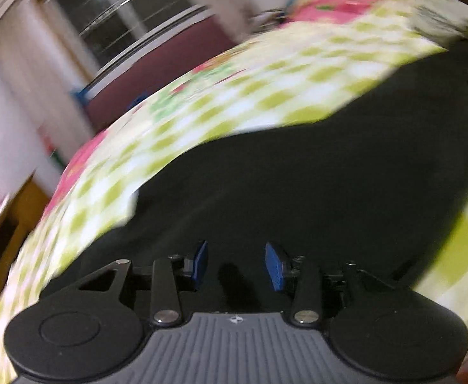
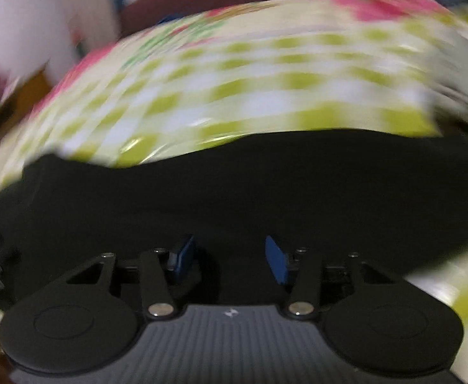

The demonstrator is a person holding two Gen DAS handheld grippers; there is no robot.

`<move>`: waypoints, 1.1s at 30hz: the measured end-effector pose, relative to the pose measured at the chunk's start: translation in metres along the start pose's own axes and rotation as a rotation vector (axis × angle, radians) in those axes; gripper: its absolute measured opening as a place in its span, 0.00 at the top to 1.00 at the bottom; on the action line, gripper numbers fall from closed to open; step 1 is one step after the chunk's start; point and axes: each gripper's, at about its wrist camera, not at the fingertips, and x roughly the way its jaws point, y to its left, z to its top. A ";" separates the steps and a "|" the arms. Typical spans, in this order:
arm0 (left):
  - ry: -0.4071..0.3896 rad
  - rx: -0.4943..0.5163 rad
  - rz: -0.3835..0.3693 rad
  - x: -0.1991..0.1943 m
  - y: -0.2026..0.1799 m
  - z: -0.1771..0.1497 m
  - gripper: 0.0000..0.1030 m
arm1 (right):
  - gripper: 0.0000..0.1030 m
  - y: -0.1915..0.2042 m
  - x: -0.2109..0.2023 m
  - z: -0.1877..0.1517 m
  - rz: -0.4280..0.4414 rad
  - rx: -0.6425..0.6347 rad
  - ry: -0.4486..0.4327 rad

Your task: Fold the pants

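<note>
The left gripper (image 1: pixel 236 265), with blue pads on black fingers, hangs over the black fabric pants (image 1: pixel 298 192), its jaws spread with nothing between them. The right gripper (image 2: pixel 230 264) stands likewise over the pants (image 2: pixel 234 185), jaws apart and empty. The pants lie flat on a green-and-white checked bedsheet with pink flowers (image 1: pixel 234 96), which shows beyond them in both blurred views.

Both views are smeared by motion blur. The checked bedspread (image 1: pixel 234 102) is rendered soft, and the black pants (image 2: pixel 234 192) are cut off by the frame edges, folds unreadable.
</note>
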 end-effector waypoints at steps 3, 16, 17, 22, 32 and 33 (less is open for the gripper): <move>-0.031 0.063 -0.064 -0.002 -0.035 0.029 0.47 | 0.47 -0.050 -0.024 -0.001 -0.034 0.137 -0.064; -0.068 0.208 -0.168 -0.008 -0.144 0.094 0.47 | 0.43 -0.136 -0.014 -0.011 0.107 0.486 -0.133; -0.072 0.204 -0.177 -0.014 -0.147 0.096 0.47 | 0.43 -0.140 -0.012 -0.011 0.115 0.507 -0.137; -0.082 0.222 -0.183 -0.011 -0.154 0.105 0.46 | 0.41 -0.141 -0.005 -0.002 0.123 0.492 -0.165; -0.103 0.229 -0.204 -0.009 -0.175 0.123 0.46 | 0.35 -0.156 0.015 0.003 0.204 0.581 -0.181; -0.106 0.233 -0.206 -0.010 -0.178 0.124 0.46 | 0.30 -0.158 0.017 0.003 0.226 0.590 -0.185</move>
